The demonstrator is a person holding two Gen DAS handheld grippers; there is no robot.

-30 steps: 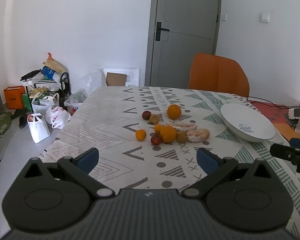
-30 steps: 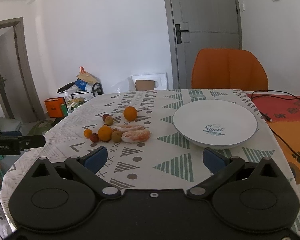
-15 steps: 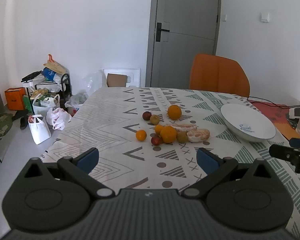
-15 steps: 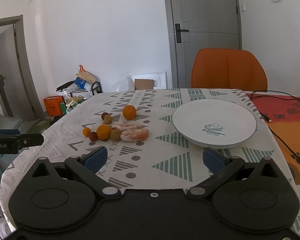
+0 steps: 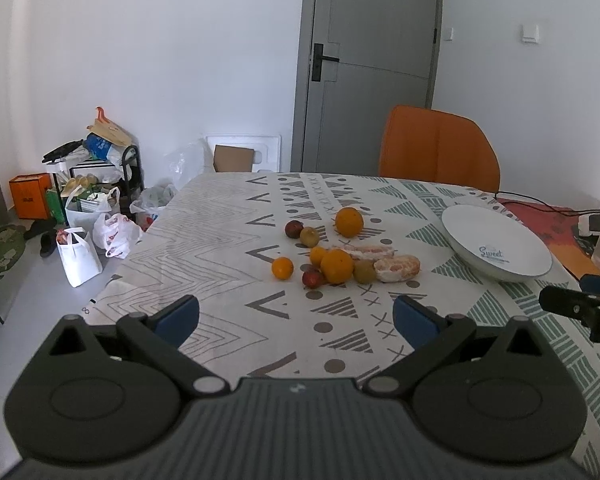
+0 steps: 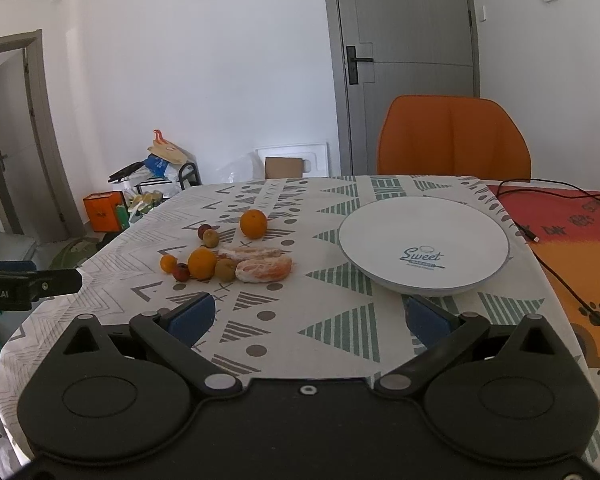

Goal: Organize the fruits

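Note:
Several fruits lie in a cluster mid-table: a large orange (image 5: pixel 349 222) (image 6: pixel 253 223) at the back, another orange (image 5: pixel 337 266) (image 6: pixel 202 263) in front, peeled citrus pieces (image 5: pixel 397 268) (image 6: pixel 264 270), small tangerines, kiwis and dark red plums. A white "Sweet" bowl (image 5: pixel 496 249) (image 6: pixel 424 250) stands empty to their right. My left gripper (image 5: pixel 296 316) is open and empty, above the near table in front of the fruit. My right gripper (image 6: pixel 308 318) is open and empty, in front of the bowl.
The patterned tablecloth (image 5: pixel 204 240) covers the table. An orange chair (image 6: pixel 454 136) stands at the far side. A red-orange mat with a black cable (image 6: pixel 560 280) lies right of the bowl. Bags and boxes (image 5: pixel 80 216) crowd the floor to the left.
Both grippers have drifted only slightly; the right one edged a little nearer the table. Both stay open and empty. The fruit and bowl have not moved.

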